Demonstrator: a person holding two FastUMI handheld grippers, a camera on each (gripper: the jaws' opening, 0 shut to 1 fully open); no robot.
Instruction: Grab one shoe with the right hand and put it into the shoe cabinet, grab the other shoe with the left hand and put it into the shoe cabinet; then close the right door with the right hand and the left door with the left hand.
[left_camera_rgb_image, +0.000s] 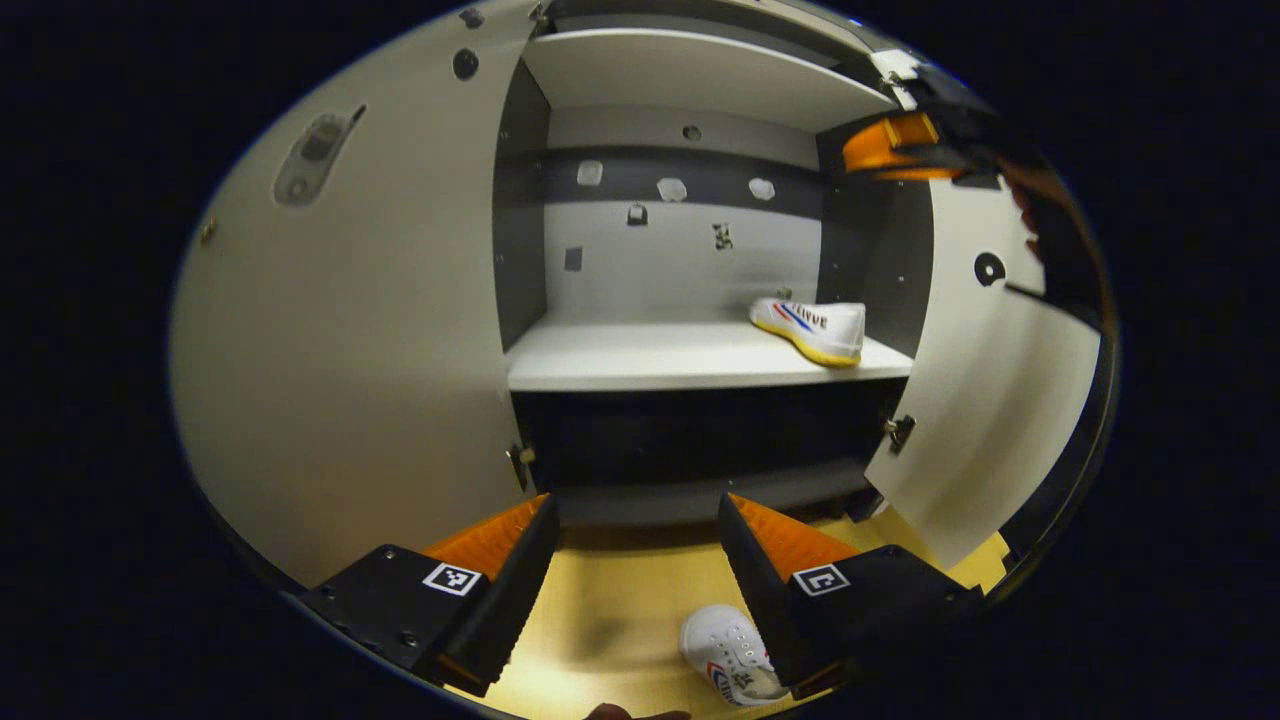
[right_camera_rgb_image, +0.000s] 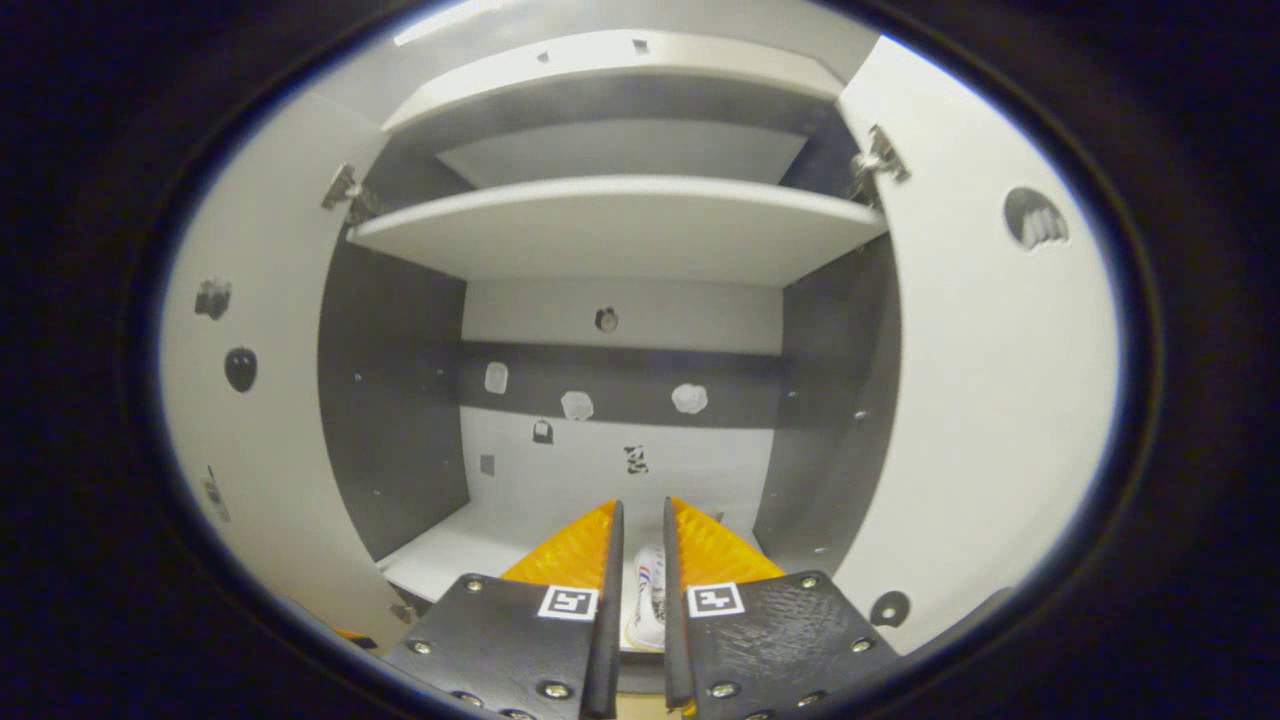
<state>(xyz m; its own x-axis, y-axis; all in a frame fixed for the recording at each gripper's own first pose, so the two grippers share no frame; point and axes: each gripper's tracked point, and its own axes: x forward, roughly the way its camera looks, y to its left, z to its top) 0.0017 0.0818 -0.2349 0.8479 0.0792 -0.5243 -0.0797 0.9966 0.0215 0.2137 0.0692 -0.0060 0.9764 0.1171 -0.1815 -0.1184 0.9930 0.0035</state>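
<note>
White and yellow-soled, one shoe (left_camera_rgb_image: 812, 329) sits on the right end of the shoe cabinet (left_camera_rgb_image: 700, 360) shelf in the left gripper view, while the other shoe (left_camera_rgb_image: 730, 655) lies on the wooden floor (left_camera_rgb_image: 610, 610) just below and right of the left gripper (left_camera_rgb_image: 640, 545), beside its right finger, long axis running roughly away from the camera; the fingers stand wide apart and hold nothing. In the right gripper view, the right gripper (right_camera_rgb_image: 640, 545) shows only a narrow gap, a shoe (right_camera_rgb_image: 648, 590) visible through it on the shelf; whether it still pinches it I cannot tell. The left hand is clearly nearer the floor shoe.
</note>
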